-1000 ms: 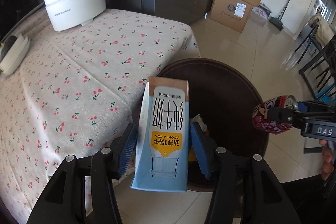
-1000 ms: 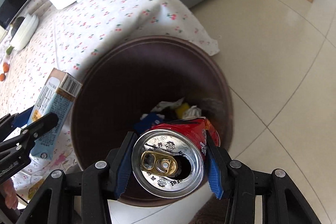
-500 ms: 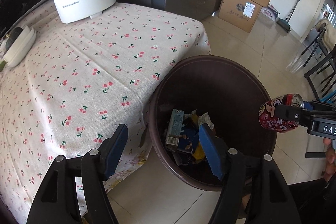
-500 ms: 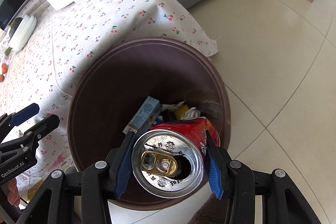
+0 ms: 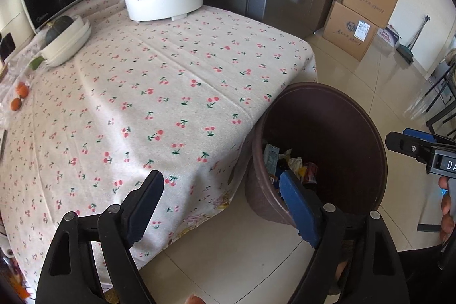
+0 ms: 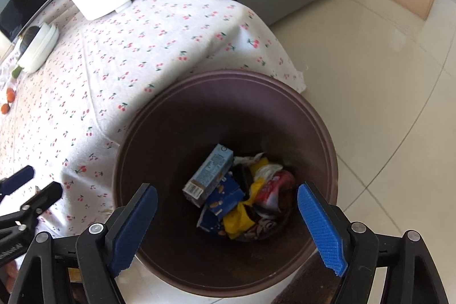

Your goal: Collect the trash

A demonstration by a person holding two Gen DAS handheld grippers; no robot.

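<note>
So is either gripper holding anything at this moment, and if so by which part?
Nothing is held. The left gripper and right gripper have just been opening, jaws empty. The milk carton and red can lie in the bin.

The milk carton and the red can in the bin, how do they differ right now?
The milk carton is a pale blue box leaning against the bin's left wall; the red can is a rounded, crumpled shape lying lower on the right. The carton sits atop the wrappers, the can among them. Both are in the bin.

Only "DA" reads — on the right gripper (image 5: 421,150) body (rest cut off).
</note>
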